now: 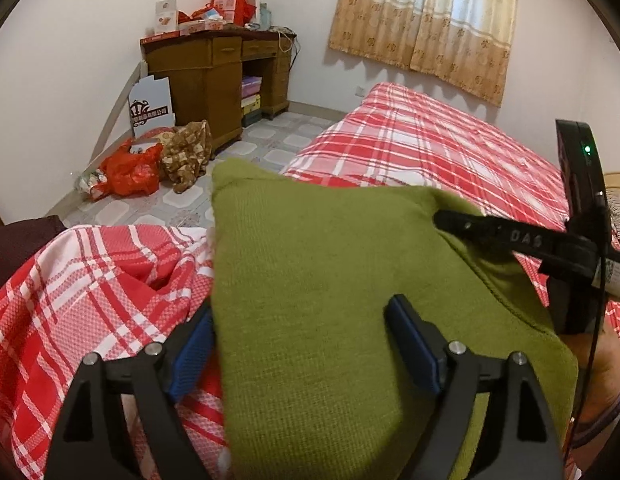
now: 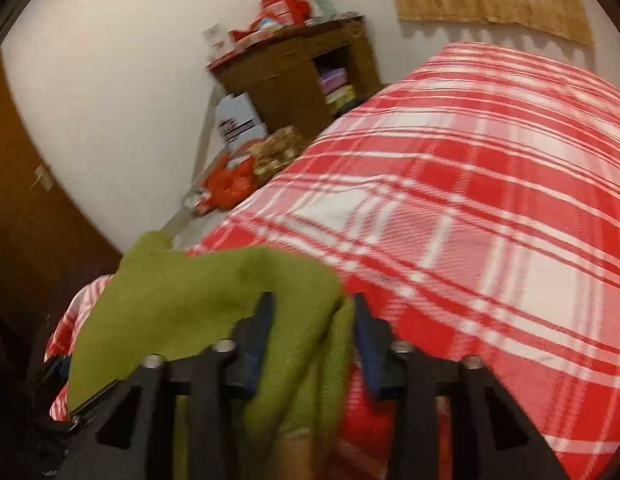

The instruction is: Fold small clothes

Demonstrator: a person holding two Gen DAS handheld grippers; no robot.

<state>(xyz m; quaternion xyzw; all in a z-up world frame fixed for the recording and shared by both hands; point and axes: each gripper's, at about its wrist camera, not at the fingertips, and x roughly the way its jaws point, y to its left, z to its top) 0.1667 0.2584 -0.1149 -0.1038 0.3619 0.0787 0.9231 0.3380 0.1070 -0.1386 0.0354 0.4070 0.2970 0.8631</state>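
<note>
Left wrist view looks down a pair of spread black fingers with blue pads, the left gripper (image 1: 298,344), over a green knitted garment (image 1: 329,280). The garment lies on a red and white checked bedspread (image 1: 429,140), at the near corner of the bed, its left edge running straight as if already folded over. The cloth passes between the wide-open fingers, and neither pad (image 1: 413,344) presses on it, so this gripper holds nothing; it looks to have let go so the fold can settle flat.

From the right of this view, the right gripper (image 1: 453,220) reaches in, its dark finger lying over the garment's far right corner.

Right wrist view, somewhat blurred, shows the right gripper's own fingers (image 2: 266,320) about half open, with a bunched edge of green cloth between them. Whether the pads actually pinch the cloth cannot be told; a gap seems to show beside the right-hand pad. Its position suggests it is there to steady or take up that corner for the next fold.

Beyond the bed stand a wooden desk (image 1: 214,76) piled with red boxes, and curtains (image 1: 425,20).
</note>
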